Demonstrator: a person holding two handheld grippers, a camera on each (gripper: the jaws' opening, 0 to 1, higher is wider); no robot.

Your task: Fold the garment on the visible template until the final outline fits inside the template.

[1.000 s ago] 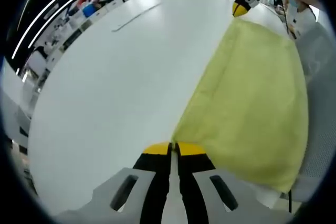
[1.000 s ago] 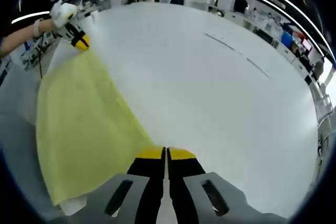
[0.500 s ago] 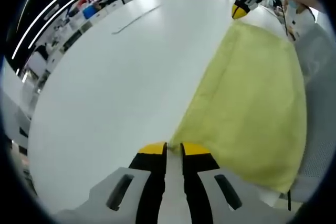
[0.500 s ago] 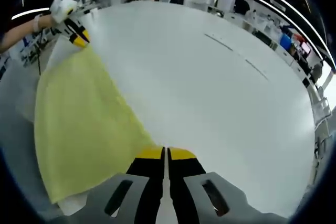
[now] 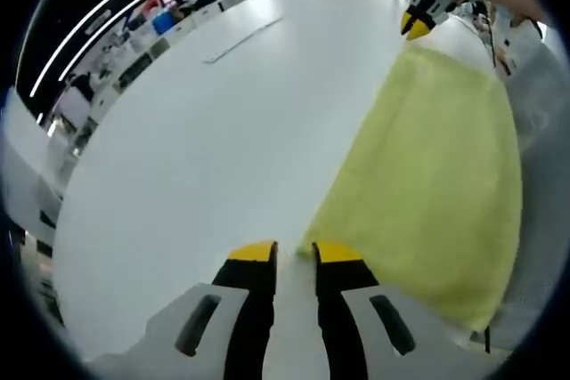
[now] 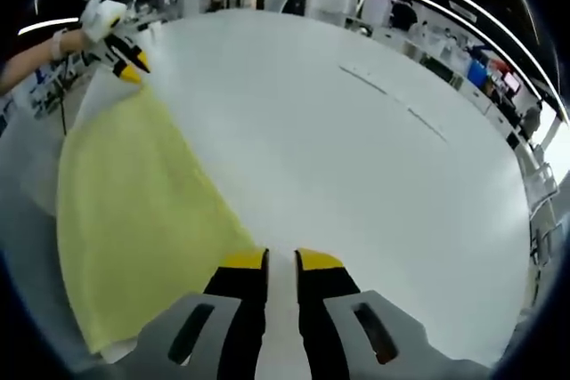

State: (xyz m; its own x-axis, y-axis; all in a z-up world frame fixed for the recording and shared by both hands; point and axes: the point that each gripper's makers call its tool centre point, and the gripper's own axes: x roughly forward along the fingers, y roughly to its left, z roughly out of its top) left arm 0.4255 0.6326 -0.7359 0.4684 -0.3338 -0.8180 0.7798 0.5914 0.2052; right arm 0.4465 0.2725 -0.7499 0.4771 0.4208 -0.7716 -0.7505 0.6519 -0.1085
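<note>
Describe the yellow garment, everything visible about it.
The yellow garment is pale yellow, soft-looking cloth, spread flat as a roughly rectangular panel on the white table. Its surface is smooth, with faint creases. One corner lies at the tips of the left gripper, whose jaws stand apart; the opposite corner lies by the right gripper, also parted. Neither grips it.

Left gripper [image 5: 294,254] and right gripper [image 6: 281,261], jaws parted.

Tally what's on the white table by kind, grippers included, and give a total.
Yellow garment: 1
Grippers: 2, left gripper and right gripper, both open at the garment's corners
White table: 1
Total: 4
</note>
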